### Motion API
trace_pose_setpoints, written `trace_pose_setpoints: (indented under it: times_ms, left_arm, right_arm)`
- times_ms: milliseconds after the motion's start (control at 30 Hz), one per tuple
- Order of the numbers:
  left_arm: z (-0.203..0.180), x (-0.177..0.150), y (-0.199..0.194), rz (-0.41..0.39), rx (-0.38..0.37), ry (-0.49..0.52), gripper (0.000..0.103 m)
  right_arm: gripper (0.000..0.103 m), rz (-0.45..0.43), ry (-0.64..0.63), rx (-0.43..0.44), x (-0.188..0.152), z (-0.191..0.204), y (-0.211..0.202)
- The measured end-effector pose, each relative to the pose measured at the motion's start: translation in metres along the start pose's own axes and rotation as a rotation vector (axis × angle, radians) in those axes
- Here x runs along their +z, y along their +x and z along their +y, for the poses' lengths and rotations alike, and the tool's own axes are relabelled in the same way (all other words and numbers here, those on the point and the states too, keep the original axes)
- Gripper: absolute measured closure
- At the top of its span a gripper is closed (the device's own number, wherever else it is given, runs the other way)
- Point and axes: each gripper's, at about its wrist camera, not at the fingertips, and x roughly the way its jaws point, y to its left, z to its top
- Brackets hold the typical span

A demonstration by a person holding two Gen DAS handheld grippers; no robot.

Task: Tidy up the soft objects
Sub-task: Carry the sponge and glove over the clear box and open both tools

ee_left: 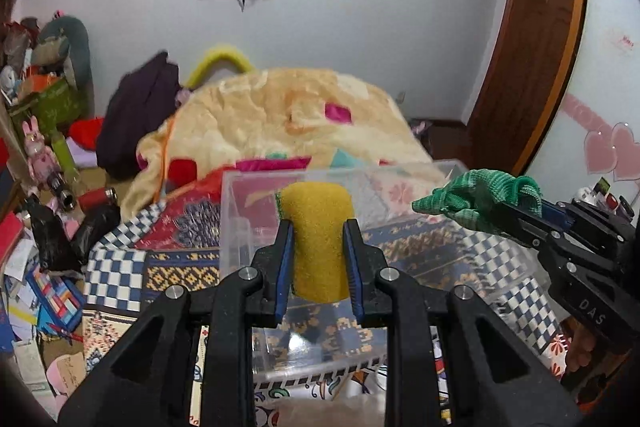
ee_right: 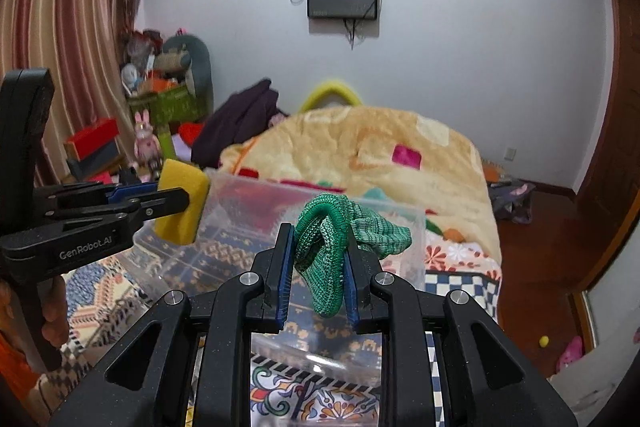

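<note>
My left gripper (ee_left: pixel 318 227) is shut on a yellow sponge (ee_left: pixel 318 239) and holds it above the clear plastic bin (ee_left: pixel 236 211). The sponge also shows in the right wrist view (ee_right: pixel 182 203), at the bin's left rim. My right gripper (ee_right: pixel 318 231) is shut on a green knitted cloth (ee_right: pixel 332 251) above the same bin (ee_right: pixel 416 251). In the left wrist view the cloth (ee_left: pixel 476 199) hangs over the bin's right side, held by the right gripper (ee_left: pixel 504 211).
The bin sits on a patterned bedspread (ee_left: pixel 120 271) on a bed, with a cream blanket (ee_left: pixel 280 115) behind it. Cluttered toys and boxes (ee_left: pixel 40 147) lie at the left. A wooden door (ee_left: pixel 532 47) stands at the right.
</note>
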Motion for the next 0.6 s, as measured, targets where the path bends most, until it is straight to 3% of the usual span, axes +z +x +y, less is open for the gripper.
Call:
trace_pose_setpoints:
  times_ms: [200,433,500,600]
  left_arm:
    - [0.004,-0.006,0.028,0.088,0.008,-0.001,0.079]
    - [-0.006,-0.010,0.037,0.128,0.027,0.048,0.078]
    - [-0.008,-0.011,0.037,0.134,0.024,0.048,0.075]
    - [-0.008,-0.010,0.037,0.137,0.023,0.046,0.068]
  right_arm:
    - [0.083,0.076,0.001,0.008,-0.003,-0.002,0.019]
    - [0.081,0.168,-0.014,0.002,-0.008,-0.002,0.035]
    - [0.078,0.181,-0.018,0.007,-0.010,-0.001,0.034]
    - [0.065,0.185,-0.025,0.013,-0.010,0.000,0.032]
